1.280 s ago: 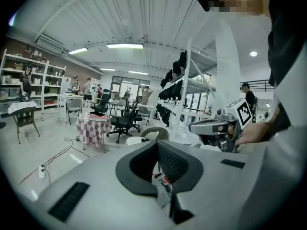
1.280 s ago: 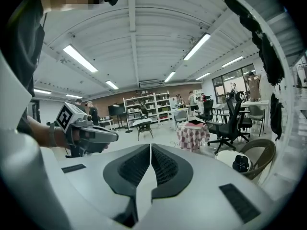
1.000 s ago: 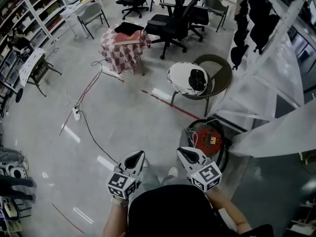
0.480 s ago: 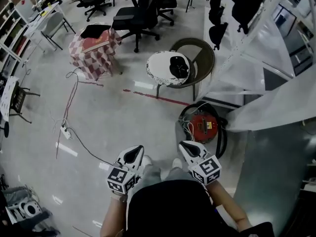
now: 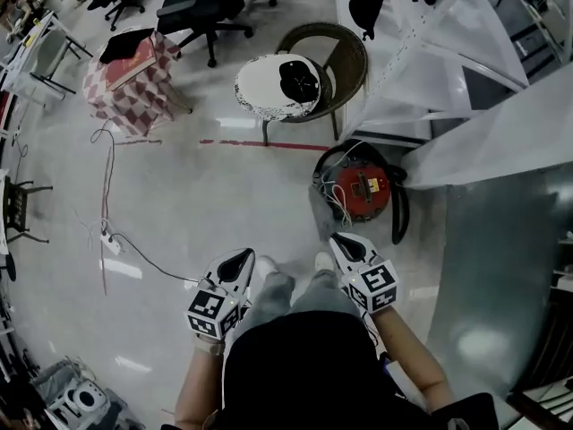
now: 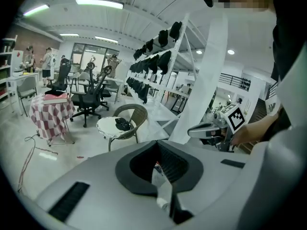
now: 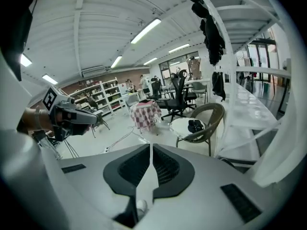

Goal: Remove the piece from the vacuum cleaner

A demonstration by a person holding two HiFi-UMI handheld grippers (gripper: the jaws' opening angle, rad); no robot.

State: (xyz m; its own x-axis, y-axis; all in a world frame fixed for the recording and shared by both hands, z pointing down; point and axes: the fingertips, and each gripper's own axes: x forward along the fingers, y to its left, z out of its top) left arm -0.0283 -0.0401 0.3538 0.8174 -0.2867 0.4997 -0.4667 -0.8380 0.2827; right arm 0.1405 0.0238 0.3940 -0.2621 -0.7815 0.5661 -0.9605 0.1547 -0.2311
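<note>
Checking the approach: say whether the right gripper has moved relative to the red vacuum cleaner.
Yes. In the head view the right gripper now sits almost straight below the vacuum cleaner; earlier it lay lower left of it.

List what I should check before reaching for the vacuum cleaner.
1. Vacuum cleaner in sight: ok, red body on the floor just beyond the right tongs.
2. Right tongs open for a grasp: not ok, jaws together, nothing between them.
3. Left tongs open: not ok, jaws together, nothing held.
4. Piece to remove picked out: cannot tell, the head view shows the vacuum too small.
5. Near side free of clutter: not ok, a white cord lies there and the black hose loops round the body.
6. Tongs clear of the vacuum: ok, neither touches it.
</note>
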